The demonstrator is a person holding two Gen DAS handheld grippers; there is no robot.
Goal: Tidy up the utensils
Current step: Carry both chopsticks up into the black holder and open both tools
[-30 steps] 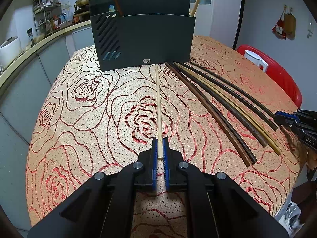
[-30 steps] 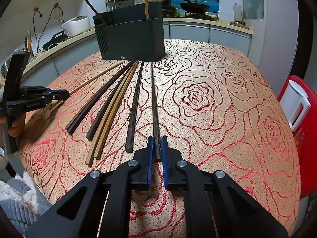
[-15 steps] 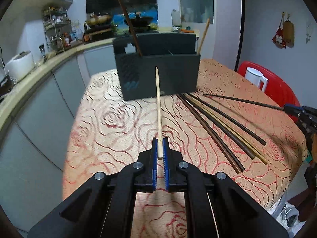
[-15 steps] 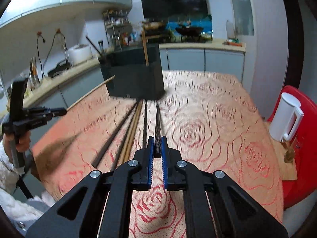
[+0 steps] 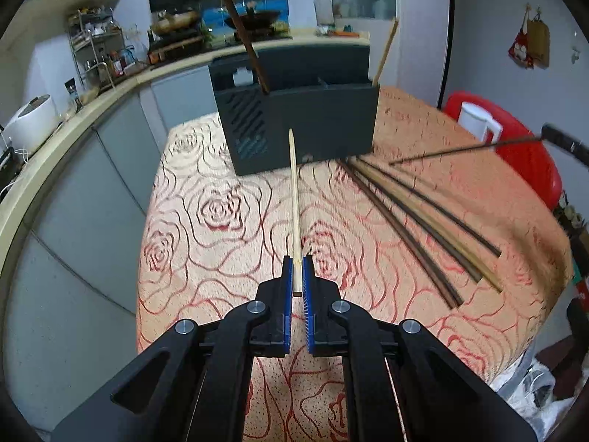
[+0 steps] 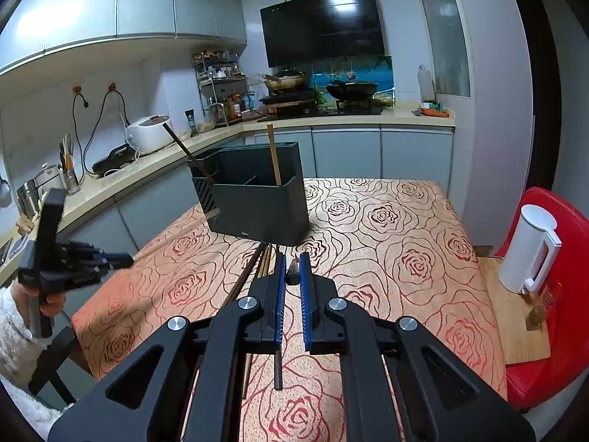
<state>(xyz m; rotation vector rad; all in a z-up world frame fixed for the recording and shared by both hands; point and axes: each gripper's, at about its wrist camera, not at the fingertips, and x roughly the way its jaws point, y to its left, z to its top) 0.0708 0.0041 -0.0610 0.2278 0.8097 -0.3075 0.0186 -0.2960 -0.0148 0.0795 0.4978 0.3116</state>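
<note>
My left gripper [image 5: 297, 276] is shut on a light bamboo chopstick [image 5: 293, 199], held in the air and pointing at the dark utensil holder [image 5: 305, 125]. My right gripper [image 6: 291, 276] is shut on a dark chopstick [image 6: 293, 270], seen end-on; it shows in the left wrist view [image 5: 464, 149] raised above the table. The holder [image 6: 257, 206] stands at the table's far end with a dark chopstick [image 5: 244, 40] and a light one [image 5: 384, 51] upright in it. Several dark and light chopsticks [image 5: 416, 217] lie on the rose tablecloth.
A white kettle [image 6: 530, 250] stands on a red chair [image 6: 559, 294] right of the table. The kitchen counter [image 6: 147, 169] with a rice cooker [image 6: 151, 134] runs along the left and back. My left gripper [image 6: 66, 265] shows at the table's left edge.
Both grippers have lifted their chopsticks off the table and risen. The views now look more level toward the holder.
</note>
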